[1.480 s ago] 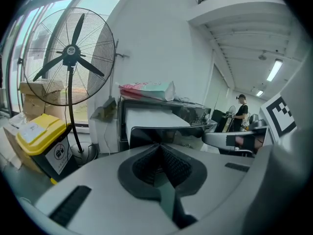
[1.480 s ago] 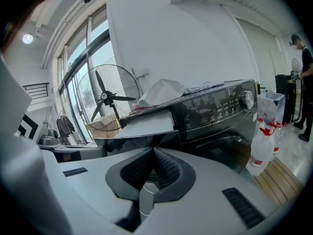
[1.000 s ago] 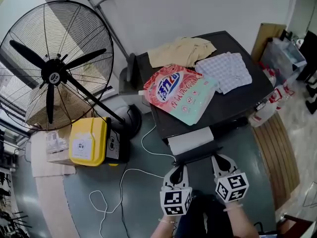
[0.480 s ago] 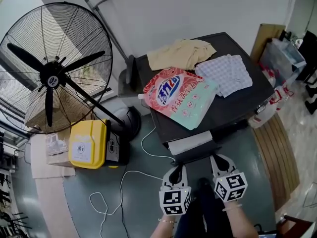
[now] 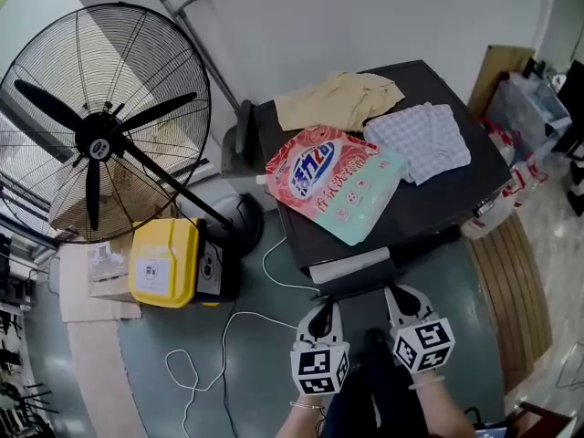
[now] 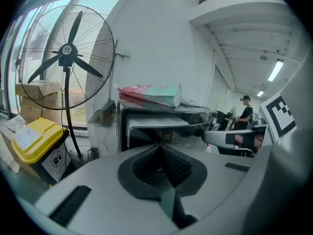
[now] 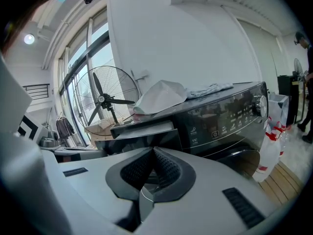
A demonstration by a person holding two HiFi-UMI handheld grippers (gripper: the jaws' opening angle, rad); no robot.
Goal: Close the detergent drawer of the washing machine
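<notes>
Lower centre: left gripper (image 5: 321,314) and right gripper (image 5: 399,297), jaws together and empty, are hovering before the open detergent drawer (image 5: 351,265) of the washing machine (image 5: 438,199).

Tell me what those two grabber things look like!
The left hand-held gripper and right hand-held gripper look alike. Each has a pale grey shell, black ribbed pads that form a pointed tip, and a white cube with black square markers.

Bright daylight came from the window (image 6: 29,43) behind the fan (image 6: 68,58). The glossy washing machine (image 7: 230,116) showed reflections. Gripper views were fisheye-warped, corners black.
</notes>
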